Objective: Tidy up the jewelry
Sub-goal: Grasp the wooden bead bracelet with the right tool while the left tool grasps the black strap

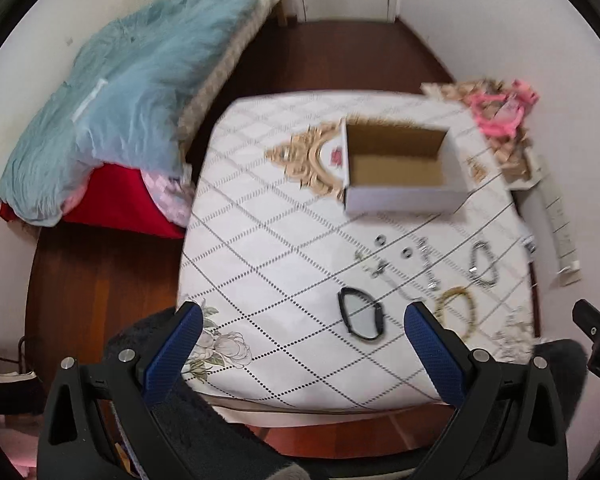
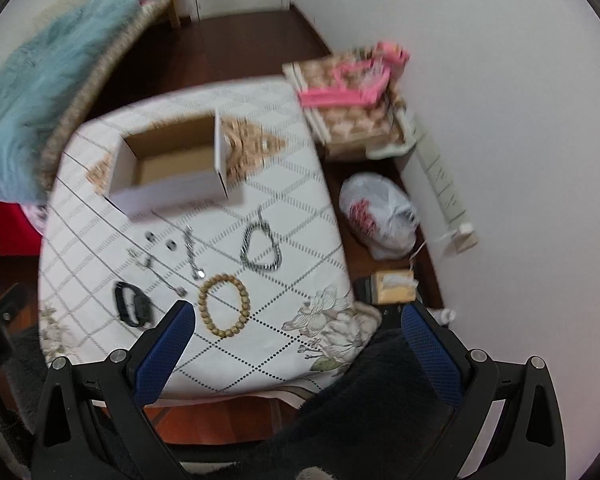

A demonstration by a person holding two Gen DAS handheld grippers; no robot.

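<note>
left gripper (image 1: 304, 322): blue-padded fingers spread wide apart, nothing between them, held above the near edge of the table (image 1: 260, 208). right gripper (image 2: 296, 322): fingers likewise spread wide, holding nothing, above the table's near right corner.

table: small, covered in a white cloth with a dotted diamond grid, printed flowers at the near corners and a gold ornament at the centre.

cardboard box (image 1: 400, 164): open, white outside, brown inside, nothing visible in it; stands on the far half of the table, partly over the gold ornament.

jewelry, all lying loose on the cloth between the box and the near edge:
- black band bracelet (image 1: 360, 316), nearest the left gripper, at the left end of the group.
- wooden bead bracelet (image 2: 224, 306), just beside the right gripper's left finger.
- dark beaded bracelet (image 2: 260, 248), farther back and to the right.
- silver chain (image 2: 192, 252), stretched roughly front to back.
- two small dark rings (image 2: 161, 240), side by side near the box.
- small silver pieces (image 2: 144, 260) (too blurred to identify).

surroundings: bed with teal fluffy blanket (image 1: 132, 80) to the left; white plastic bag (image 2: 380, 216) on the floor to the right; pink hangers (image 2: 352, 84) on a patterned box by the wall.
</note>
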